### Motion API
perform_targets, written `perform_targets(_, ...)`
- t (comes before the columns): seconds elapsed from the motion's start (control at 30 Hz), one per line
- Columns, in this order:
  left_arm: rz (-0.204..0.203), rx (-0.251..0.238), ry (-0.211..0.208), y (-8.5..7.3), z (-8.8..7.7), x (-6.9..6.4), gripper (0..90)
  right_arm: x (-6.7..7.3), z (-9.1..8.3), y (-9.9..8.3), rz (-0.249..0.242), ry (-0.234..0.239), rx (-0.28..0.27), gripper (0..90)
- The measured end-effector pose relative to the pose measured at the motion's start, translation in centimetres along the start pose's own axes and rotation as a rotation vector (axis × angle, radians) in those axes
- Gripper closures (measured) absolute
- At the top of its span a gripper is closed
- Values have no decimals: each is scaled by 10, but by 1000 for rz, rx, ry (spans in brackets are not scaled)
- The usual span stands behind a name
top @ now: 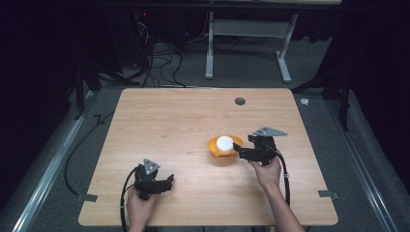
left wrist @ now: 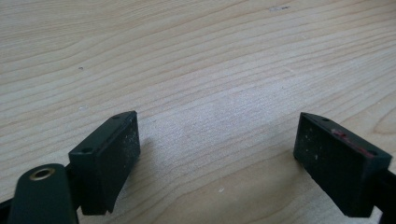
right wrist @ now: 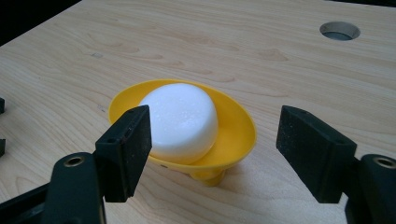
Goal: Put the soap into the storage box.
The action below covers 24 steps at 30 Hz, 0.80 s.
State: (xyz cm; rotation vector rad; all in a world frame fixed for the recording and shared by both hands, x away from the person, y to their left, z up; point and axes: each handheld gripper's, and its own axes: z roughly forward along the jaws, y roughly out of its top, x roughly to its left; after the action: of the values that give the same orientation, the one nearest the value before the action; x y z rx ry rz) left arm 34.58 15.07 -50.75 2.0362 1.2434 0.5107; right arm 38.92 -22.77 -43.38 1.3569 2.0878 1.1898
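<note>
1. Here, my right gripper (top: 240,148) hovers with its jaws spread wide and nothing between them; in the right gripper view (right wrist: 212,147) the gap frames the near rim of the yellow bowl (right wrist: 233,126), one jaw in front of the bowl's left side, the other off to its right and apart from it.
2. The right hand (top: 267,172) grips that tool from below in the high view, its grey three-cornered plate (top: 269,131) sitting above and just right of the bowl (top: 215,150).
3. The bowl stands upright on a small foot on the wooden table (top: 169,125); I see it in the high view right of the table's middle, with the gripper's tips just beside its right edge.
4. Inside the bowl rests a white round puck-like object (right wrist: 182,119), flat-topped and touching the bowl's inner wall; what it is made of I cannot tell. It shows as a white disc (top: 224,142) from above.
5. Beyond the bowl, toward the table's far edge, lies a round cable hole (right wrist: 339,30), also seen in the high view (top: 240,101).
6. Well to the left of the bowl and nearer me, my left gripper (top: 169,181) is held by the left hand (top: 140,208); in its own view (left wrist: 217,149) the jaws stand wide apart over bare wood, gripping nothing.
</note>
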Motion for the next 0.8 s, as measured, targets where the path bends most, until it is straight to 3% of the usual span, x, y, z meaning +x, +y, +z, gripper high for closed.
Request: perform_targets(0.8, 3, 2, -4, 0, 0, 0, 149, -9, -25, -12, 14, -15, -24, 288)
